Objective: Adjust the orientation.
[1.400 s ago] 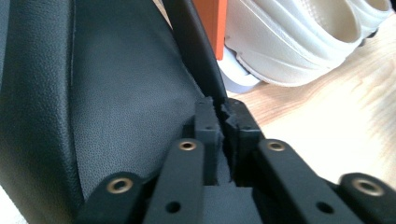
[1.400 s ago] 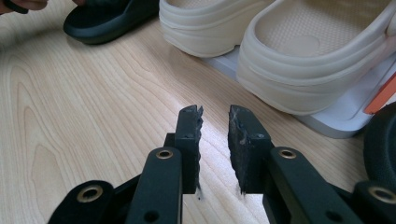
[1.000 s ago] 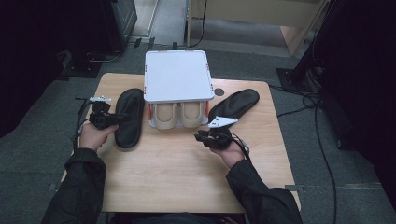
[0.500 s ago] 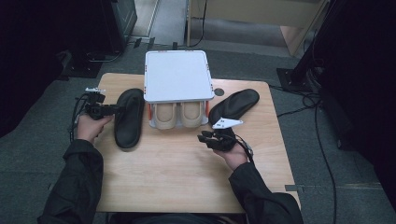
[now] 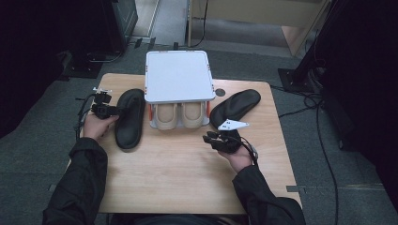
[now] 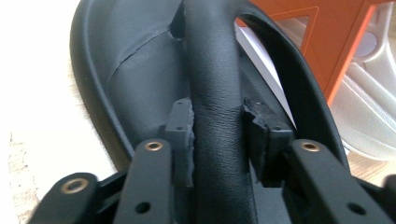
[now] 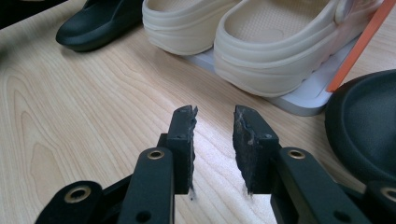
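High view: left gripper (image 5: 105,110) is held at the left black slipper (image 5: 129,118), left of the white rack (image 5: 177,76), on the wooden table (image 5: 178,173); grey floor around.
Left gripper view: jaws, just closing, pinch its strap (image 6: 215,93).
Right gripper view: right gripper (image 7: 214,122) is spread, nothing between, before the rack's beige clogs (image 7: 275,42).

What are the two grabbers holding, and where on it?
The left gripper pinches the black sandal by its strap. The right gripper holds nothing.
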The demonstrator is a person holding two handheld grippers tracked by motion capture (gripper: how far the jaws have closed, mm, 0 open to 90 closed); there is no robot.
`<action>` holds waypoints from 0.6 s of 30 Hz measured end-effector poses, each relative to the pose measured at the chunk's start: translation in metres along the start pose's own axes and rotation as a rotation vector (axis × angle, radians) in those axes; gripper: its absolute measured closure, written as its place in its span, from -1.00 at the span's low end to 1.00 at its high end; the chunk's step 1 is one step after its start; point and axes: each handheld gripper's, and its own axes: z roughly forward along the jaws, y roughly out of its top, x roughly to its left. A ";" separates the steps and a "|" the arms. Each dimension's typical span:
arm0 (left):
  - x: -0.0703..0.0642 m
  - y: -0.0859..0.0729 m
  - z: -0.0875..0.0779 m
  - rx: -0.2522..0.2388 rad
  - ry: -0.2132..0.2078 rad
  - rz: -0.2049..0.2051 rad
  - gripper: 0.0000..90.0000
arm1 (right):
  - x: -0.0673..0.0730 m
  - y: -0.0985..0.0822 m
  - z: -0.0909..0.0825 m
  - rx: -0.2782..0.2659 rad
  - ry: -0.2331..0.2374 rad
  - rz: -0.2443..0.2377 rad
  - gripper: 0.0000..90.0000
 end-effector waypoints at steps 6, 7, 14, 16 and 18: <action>-0.001 0.001 -0.002 -0.006 0.001 -0.018 0.49 | 0.001 0.000 0.000 0.002 -0.002 -0.004 0.54; -0.001 0.001 -0.002 -0.006 0.001 -0.018 0.50 | 0.001 0.000 0.000 0.002 -0.002 -0.004 0.54; -0.003 0.003 -0.007 -0.007 0.002 -0.032 0.50 | 0.001 0.001 0.000 -0.002 -0.006 -0.008 0.54; -0.005 0.004 -0.011 -0.015 0.001 -0.031 0.50 | 0.000 0.001 0.000 -0.003 -0.006 -0.009 0.54; -0.005 0.004 -0.012 -0.015 -0.002 -0.036 0.50 | 0.000 0.001 0.000 -0.004 -0.006 -0.009 0.54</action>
